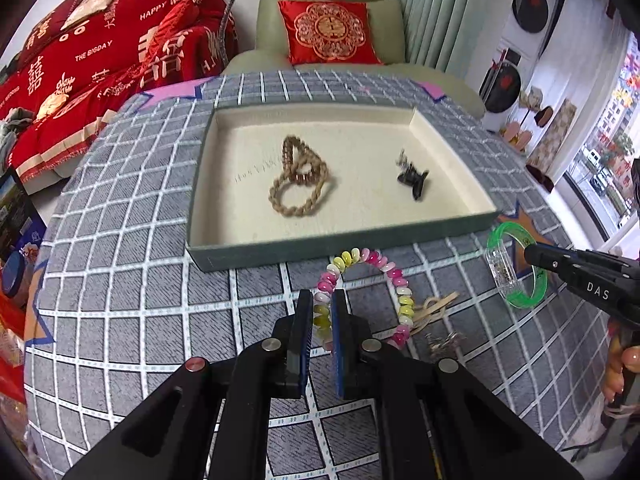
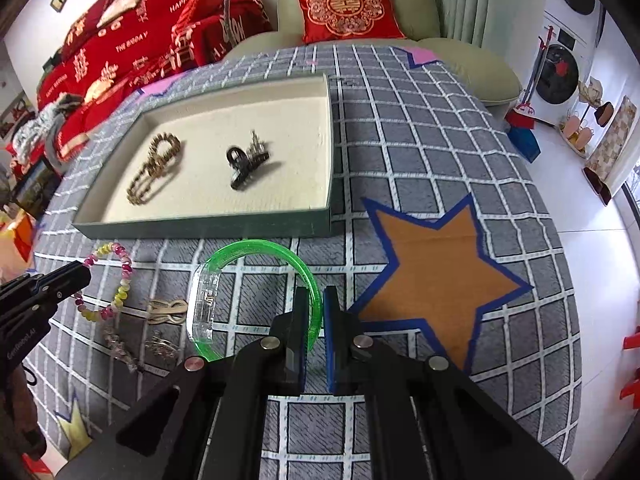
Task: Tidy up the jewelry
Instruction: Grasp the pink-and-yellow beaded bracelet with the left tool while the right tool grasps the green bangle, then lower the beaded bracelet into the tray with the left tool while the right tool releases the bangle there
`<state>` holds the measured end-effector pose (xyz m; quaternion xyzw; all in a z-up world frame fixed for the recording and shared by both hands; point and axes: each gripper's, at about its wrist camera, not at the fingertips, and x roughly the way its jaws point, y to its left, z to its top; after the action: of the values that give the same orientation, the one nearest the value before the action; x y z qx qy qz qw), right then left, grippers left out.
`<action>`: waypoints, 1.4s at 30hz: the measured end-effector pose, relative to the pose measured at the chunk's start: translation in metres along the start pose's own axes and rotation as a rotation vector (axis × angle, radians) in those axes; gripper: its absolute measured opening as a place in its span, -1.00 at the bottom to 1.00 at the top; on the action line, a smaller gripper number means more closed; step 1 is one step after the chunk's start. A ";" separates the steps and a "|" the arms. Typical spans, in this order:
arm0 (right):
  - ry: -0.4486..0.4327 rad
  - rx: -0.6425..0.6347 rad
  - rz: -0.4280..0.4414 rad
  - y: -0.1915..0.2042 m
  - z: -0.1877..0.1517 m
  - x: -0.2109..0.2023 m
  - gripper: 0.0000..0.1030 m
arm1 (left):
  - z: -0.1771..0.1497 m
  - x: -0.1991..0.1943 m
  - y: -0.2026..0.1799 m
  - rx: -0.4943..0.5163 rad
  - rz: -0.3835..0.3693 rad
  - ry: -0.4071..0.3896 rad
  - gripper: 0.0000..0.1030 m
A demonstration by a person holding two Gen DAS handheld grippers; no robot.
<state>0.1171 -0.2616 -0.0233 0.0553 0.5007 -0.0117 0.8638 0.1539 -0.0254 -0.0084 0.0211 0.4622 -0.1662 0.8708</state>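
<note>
A shallow cream-lined tray point(image 1: 332, 242) point(image 2: 208, 226) sits on the checked tablecloth and holds two brown beaded bracelets point(image 1: 298, 178) point(image 2: 154, 168) and a black hair claw point(image 1: 412, 174) point(image 2: 242, 160). My left gripper point(image 1: 322, 300) is shut on a pink, yellow and white beaded bracelet point(image 1: 376, 260) point(image 2: 120, 276) just in front of the tray. My right gripper point(image 2: 319, 296) point(image 1: 536, 254) is shut on a green and clear plastic bangle point(image 2: 256, 246) point(image 1: 500, 264), right of the beaded bracelet.
A beige hair clip point(image 1: 434, 306) point(image 2: 166, 310) and small silvery pieces point(image 1: 446, 342) point(image 2: 160, 344) lie on the cloth between the grippers. An orange star patch point(image 2: 436, 272) lies to the right. A green armchair with a red cushion point(image 1: 330, 32) stands behind the table.
</note>
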 end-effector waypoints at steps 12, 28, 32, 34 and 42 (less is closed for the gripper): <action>-0.087 -0.009 0.047 0.003 0.040 -0.034 -0.86 | 0.044 -0.035 0.004 -0.004 0.020 -0.109 -0.62; -0.090 0.000 0.079 0.021 0.123 0.004 -0.86 | 0.103 0.003 0.031 -0.106 0.046 -0.135 -0.62; -0.077 -0.004 0.067 0.027 0.133 0.022 -0.86 | 0.111 0.028 0.033 -0.119 0.075 -0.115 -0.62; -0.075 0.002 0.059 0.028 0.137 0.031 -0.86 | 0.114 0.041 0.033 -0.125 0.090 -0.108 -0.62; -0.042 0.044 0.043 0.025 0.137 0.074 -0.86 | 0.115 0.083 0.031 -0.109 0.123 -0.060 -0.62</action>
<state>0.2743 -0.2488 -0.0180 0.0851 0.4807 -0.0053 0.8727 0.2979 -0.0402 -0.0139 -0.0031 0.4421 -0.0876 0.8927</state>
